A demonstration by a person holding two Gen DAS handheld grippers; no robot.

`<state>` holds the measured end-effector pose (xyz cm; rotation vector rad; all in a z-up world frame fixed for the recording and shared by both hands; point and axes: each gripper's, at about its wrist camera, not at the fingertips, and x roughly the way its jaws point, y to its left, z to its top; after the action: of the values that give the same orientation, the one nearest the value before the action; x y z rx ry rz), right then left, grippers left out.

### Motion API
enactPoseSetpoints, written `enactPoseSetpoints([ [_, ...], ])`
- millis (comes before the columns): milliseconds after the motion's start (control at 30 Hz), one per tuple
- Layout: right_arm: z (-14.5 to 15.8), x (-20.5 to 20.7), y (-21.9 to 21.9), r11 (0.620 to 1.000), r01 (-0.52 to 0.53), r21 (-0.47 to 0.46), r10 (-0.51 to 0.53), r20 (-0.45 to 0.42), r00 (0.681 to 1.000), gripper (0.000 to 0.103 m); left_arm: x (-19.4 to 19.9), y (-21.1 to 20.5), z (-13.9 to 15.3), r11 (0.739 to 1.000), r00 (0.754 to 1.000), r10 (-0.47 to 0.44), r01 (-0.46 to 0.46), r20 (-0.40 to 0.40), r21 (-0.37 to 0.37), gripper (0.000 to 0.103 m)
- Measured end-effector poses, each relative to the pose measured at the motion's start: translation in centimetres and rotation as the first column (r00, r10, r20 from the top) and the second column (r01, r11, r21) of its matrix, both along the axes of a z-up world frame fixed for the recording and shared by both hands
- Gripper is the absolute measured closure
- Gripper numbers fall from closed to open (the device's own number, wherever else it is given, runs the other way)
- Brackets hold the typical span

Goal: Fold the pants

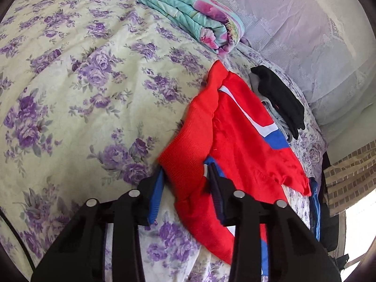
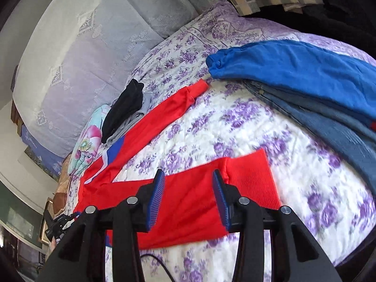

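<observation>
Red pants (image 2: 188,195) — waistband half hidden

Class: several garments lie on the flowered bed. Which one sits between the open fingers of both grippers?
The red pants with the blue-and-white stripe. The black folded garment, blue sweatshirt and denim jeans lie farther off, untouched.

Black jaws – blue ribbed pads (image 2: 157,196)

The left tool (image 1: 184,176) is pointing forward and down, its two blue-padded fingers (image 1: 156,195) standing spread with a wide gap between them. The right tool (image 2: 186,181) is angling down the same way, its ribbed blue pads (image 2: 157,197) likewise standing wide apart, gripping nothing between them.
</observation>
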<state>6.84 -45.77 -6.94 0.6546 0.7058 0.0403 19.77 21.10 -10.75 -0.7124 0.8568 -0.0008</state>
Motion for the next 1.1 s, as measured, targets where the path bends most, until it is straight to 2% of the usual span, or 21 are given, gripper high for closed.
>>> enactPoseSetpoints([
  [100,-0.4,-2.3,-0.6,1.0,0.012,0.026,-0.01,-0.041,0.999,0.061,-0.6,0.3,0.2,1.0,1.0,0.019,-0.019,0.01,-0.019,0.077],
  [233,-1.7,-3.8,-0.5,0.998,-0.012,0.065,0.02,-0.115,0.993,0.061,-1.1,0.3,1.2,0.999,0.999,0.028,-0.027,0.035,-0.02,0.078],
  [333,-4.4,-3.3,-0.5,0.992,-0.008,0.125,0.027,-0.153,0.988,0.061,-1.4,0.3,1.7,0.999,0.998,0.035,-0.034,0.044,-0.013,0.08],
  [433,-6.8,-1.5,-0.8,0.978,0.009,0.209,0.022,-0.148,0.989,0.061,-2.0,0.5,1.8,0.999,0.998,0.049,-0.048,0.038,-0.012,0.081],
  [500,-7.1,-0.1,-0.8,0.978,0.024,0.208,0.001,-0.117,0.993,0.062,-2.7,0.9,1.9,0.998,0.997,0.068,-0.068,0.041,-0.015,0.083],
  [533,-6.9,0.5,-0.7,0.98,0.017,0.198,0.003,-0.099,0.995,0.066,-3.1,1.1,2.0,0.996,0.996,0.084,-0.083,0.044,-0.016,0.083],
  [567,-6.5,1.4,-0.6,0.984,0.002,0.179,0.012,-0.08,0.997,0.081,-3.6,1.4,2.1,0.995,0.994,0.1,-0.099,0.047,-0.017,0.084],
  [600,-5.9,2.3,-0.5,0.987,-0.019,0.157,0.028,-0.059,0.998,0.086,-4.1,1.7,2.2,0.993,0.992,0.118,-0.118,0.051,-0.017,0.084],
  [733,-2.7,4.8,0.1,0.987,-0.121,0.11,0.12,0.019,0.993,0.089,-6.9,2.9,2.3,0.984,0.982,0.18,-0.18,0.054,-0.01,0.085],
  [833,-2.9,5.0,0.1,0.989,-0.137,0.05,0.138,-0.03,0.99,0.089,-8.4,2.6,1.2,0.984,0.984,0.18,-0.18,0.012,0.01,0.084],
  [900,-4.8,4.8,-0.7,0.99,-0.116,0.075,0.122,-0.086,0.989,0.089,-8.6,2.4,0.2,0.985,0.986,0.169,-0.169,-0.013,0.022,0.079],
  [967,-6.6,4.5,-1.4,0.987,-0.1,0.122,0.114,-0.117,0.987,0.091,-8.6,2.4,0.2,0.986,0.986,0.164,-0.163,-0.005,0.04,0.073],
  [1000,-6.9,4.3,-1.5,0.987,-0.104,0.122,0.117,-0.112,0.987,0.091,-8.4,2.5,0.4,0.986,0.987,0.162,-0.161,-0.005,0.046,0.067],
  [1100,-6.3,3.5,-1.7,0.987,-0.103,0.124,0.116,-0.105,0.988,0.081,-8.7,3.4,1.5,0.977,0.98,0.2,-0.2,0.002,0.077,0.052],
])
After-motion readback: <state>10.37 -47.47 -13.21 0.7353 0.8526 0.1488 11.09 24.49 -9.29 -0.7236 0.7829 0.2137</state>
